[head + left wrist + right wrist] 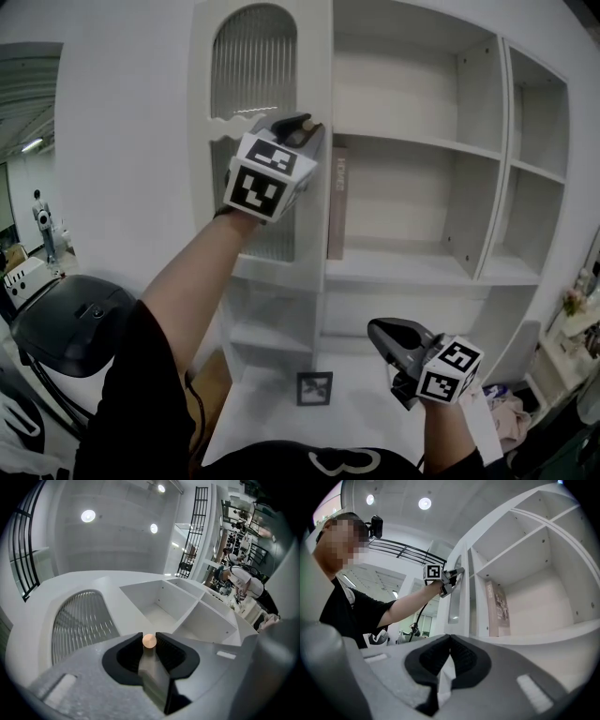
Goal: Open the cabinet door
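Observation:
The white cabinet door (253, 66), with an arched ribbed-glass panel (79, 620), stands swung partway out from the cabinet (412, 141). My left gripper (305, 127) is raised to the door's free edge, shut on its small round knob (149, 641), which shows between the two dark pads. In the right gripper view the left gripper (457, 571) sits at the door's edge (454, 597). My right gripper (380, 333) hangs low in front of the cabinet, its jaws shut (450, 637) with nothing between them.
Open white shelves fill the cabinet's right side, with a thin book (337, 202) upright just behind the door. A square marker card (314, 387) lies on the white table (272, 422). A black chair (66, 323) stands at the left.

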Available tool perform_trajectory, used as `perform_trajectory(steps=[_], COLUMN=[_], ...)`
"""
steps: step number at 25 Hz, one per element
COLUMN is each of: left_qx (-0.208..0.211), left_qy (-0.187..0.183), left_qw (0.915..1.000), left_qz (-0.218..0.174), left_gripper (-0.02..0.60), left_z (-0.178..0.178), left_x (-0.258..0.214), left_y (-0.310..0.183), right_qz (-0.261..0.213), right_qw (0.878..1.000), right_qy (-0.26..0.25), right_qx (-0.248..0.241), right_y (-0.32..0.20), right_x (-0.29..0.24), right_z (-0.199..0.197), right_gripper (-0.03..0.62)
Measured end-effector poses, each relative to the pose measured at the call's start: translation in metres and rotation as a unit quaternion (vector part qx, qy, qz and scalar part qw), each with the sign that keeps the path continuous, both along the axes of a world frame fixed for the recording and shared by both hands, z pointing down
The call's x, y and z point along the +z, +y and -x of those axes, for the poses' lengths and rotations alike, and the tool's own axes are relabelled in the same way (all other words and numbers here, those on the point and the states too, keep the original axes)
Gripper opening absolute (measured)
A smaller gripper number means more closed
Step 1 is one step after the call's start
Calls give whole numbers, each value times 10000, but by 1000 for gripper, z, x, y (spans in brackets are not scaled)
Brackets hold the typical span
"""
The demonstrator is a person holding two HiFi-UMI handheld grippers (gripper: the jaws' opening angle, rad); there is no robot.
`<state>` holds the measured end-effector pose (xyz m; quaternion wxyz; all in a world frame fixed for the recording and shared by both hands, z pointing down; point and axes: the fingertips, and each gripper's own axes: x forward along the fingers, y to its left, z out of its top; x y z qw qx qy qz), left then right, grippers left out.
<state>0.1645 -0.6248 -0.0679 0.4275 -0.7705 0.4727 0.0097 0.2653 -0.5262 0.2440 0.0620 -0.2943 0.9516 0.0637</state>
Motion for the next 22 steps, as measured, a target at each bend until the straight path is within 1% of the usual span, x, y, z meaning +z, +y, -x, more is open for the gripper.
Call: perform_trajectory(steps=[6, 13, 17, 22], left_qx=[192, 368, 470, 458], left_qy=[-64, -95, 14, -62], left_qw=[9997, 9991, 9986, 9986], left_qz=[95, 198, 243, 267], left_gripper=[86, 87, 87, 86], left_z=[8, 18, 26, 33], left_x=[-1, 0, -1, 1], left_y=[21, 43, 57, 69], right_qz=[-157, -289, -345, -401], right_qw=[9998, 9994, 9990, 9988], right_qy=[-94, -69, -44, 20], right_qx=[117, 193, 283, 269], right_y=[25, 55, 70, 89], right_x=[-17, -28, -30, -33], right_z=[15, 37, 47, 61], right_gripper=[2, 2, 2, 2])
